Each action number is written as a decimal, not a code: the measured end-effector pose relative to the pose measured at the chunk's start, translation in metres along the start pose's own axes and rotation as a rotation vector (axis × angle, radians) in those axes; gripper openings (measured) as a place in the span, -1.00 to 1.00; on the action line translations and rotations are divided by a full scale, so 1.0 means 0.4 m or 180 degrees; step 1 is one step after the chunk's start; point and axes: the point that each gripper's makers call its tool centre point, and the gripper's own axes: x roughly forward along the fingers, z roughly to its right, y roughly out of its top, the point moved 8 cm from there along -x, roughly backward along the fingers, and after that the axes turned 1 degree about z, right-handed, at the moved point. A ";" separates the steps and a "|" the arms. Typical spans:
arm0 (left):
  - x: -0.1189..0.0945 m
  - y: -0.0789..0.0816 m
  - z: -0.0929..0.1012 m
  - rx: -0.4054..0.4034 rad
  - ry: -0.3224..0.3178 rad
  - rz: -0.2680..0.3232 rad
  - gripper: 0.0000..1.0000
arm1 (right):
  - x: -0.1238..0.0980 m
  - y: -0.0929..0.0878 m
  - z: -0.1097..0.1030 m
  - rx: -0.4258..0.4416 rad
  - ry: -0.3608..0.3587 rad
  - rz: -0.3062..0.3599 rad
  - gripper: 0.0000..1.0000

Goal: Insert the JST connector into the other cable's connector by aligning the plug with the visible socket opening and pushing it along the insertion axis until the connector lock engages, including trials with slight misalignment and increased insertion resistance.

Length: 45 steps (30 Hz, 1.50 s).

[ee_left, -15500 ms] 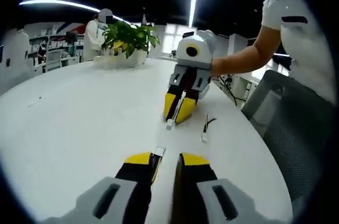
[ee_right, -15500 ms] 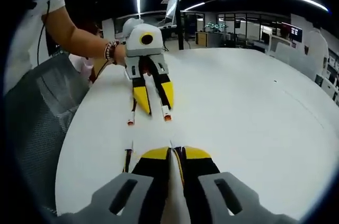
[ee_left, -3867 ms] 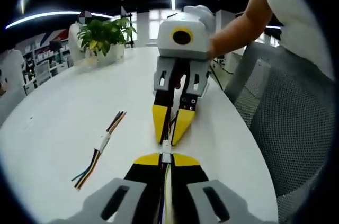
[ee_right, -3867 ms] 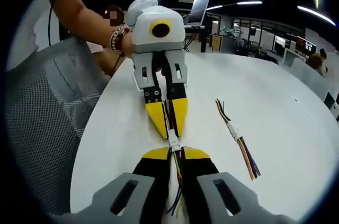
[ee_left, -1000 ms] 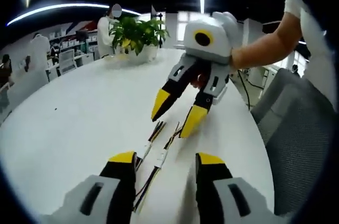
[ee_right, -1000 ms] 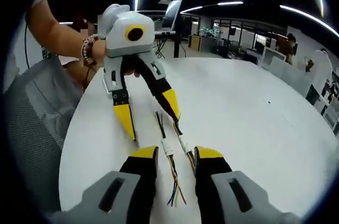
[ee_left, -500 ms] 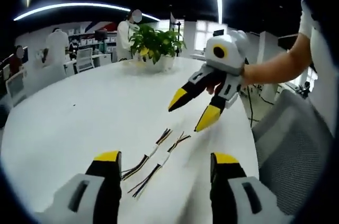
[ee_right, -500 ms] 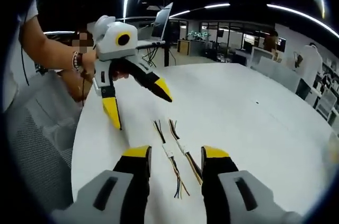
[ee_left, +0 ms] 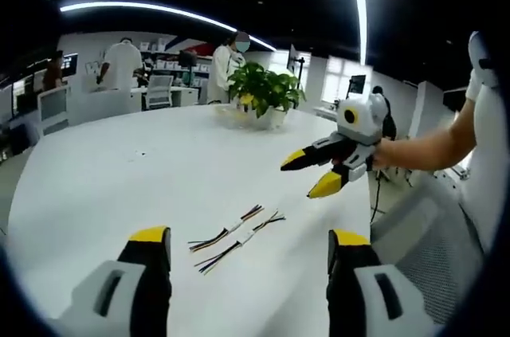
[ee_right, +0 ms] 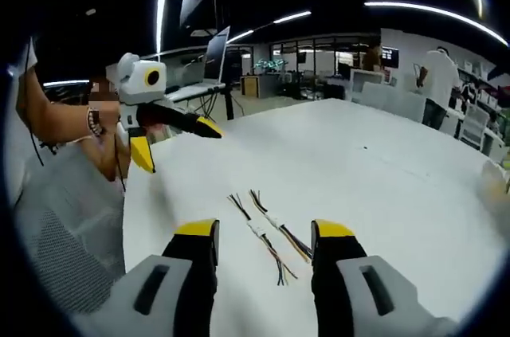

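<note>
Lying side by side on the white table, the two joined cables are seen well inside its top, with broad bare surface spreading away toward the potted plant in the left gripper view. In that view the table's curved edge runs close on the right, beside a mesh chair. Both cables are also seen in the right gripper view, just ahead of the right gripper, with the table edge and the chair on the left. The left gripper is held with its jaws spread wide and nothing between them; the right gripper is likewise released and empty. Each is seen raised off the table in the other's view. Compared with half a second ago, both grippers are drawn farther back and higher, and the cables are left untouched where they were.
</note>
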 end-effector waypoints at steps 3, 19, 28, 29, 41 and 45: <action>-0.025 0.000 0.011 0.0009 0.0085 0.0012 0.60 | -0.021 0.000 -0.003 0.0072 -0.0034 0.0080 -0.09; -0.172 -0.013 0.080 -0.0150 0.0477 0.0273 0.63 | -0.178 -0.006 -0.038 0.0546 -0.0544 0.0468 -0.01; -0.241 -0.044 0.109 -0.0241 0.0657 0.0354 0.63 | -0.244 -0.006 -0.065 0.0425 -0.0853 0.0476 -0.02; -0.246 -0.048 0.110 -0.0244 0.0682 0.0370 0.63 | -0.249 -0.008 -0.070 0.0451 -0.0862 0.0492 -0.02; -0.304 -0.083 0.114 -0.0471 0.1011 0.0520 0.62 | -0.284 -0.050 -0.113 0.0679 -0.1082 0.0430 0.08; -0.315 -0.109 0.106 -0.0569 0.1097 0.0467 0.63 | -0.300 -0.060 -0.115 0.0772 -0.1125 0.0469 0.10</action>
